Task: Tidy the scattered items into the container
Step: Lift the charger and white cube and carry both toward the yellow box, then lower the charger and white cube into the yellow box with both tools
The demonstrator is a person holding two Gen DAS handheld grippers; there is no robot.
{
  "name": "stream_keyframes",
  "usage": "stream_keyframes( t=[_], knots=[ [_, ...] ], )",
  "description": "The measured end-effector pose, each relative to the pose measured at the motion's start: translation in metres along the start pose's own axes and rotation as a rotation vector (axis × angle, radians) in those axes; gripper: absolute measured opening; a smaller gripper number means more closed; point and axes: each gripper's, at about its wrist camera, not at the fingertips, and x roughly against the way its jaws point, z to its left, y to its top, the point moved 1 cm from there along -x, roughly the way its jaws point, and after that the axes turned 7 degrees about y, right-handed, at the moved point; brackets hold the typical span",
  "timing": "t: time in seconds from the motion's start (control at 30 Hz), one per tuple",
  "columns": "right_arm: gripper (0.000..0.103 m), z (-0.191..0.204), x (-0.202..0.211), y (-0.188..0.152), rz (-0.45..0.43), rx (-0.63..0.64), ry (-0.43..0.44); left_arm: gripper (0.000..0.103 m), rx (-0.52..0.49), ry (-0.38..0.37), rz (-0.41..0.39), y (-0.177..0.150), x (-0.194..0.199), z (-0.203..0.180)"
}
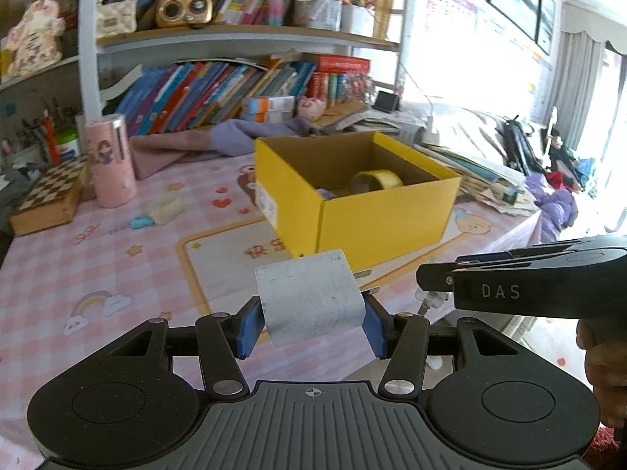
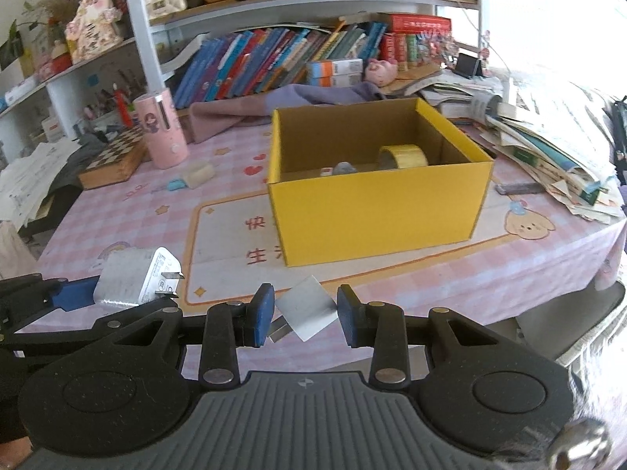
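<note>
Left wrist view, white scuffed charger plug [image 1: 313,297], prongs toward yellow box [image 1: 376,211]

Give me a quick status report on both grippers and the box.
Left gripper shut on white charger plug. Right gripper shut on small white card. Yellow box ahead, open, tape roll inside. Path clear.

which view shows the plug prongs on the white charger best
The right wrist view: the white charger lies side-on there, held in the left gripper, with its printed face and metal prongs plain. The left wrist view shows mostly its blank back between the blue pads, with only prong tips peeking past the edge.
</note>
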Motion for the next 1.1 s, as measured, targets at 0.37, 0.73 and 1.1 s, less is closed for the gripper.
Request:
stream_keyframes(
  t=[0.37,0.73,1.1],
  knots=[
    [0.033,-0.029,0.002,0.012,-0.023,-0.023,-0.035,0.052,-0.054,-0.038,-0.032,0.021,-0.015,-0.025],
    [0.033,-0.054,-0.008,0.037,-0.057,-0.02,-0.024,0.052,-0.087,-0.037,-0.068,0.05,-0.035,-0.041],
    [0.033,-0.083,-0.038,0.089,-0.09,0.03,0.017,0.052,-0.079,0.016,-0.118,0.093,-0.07,-0.046]
  ],
)
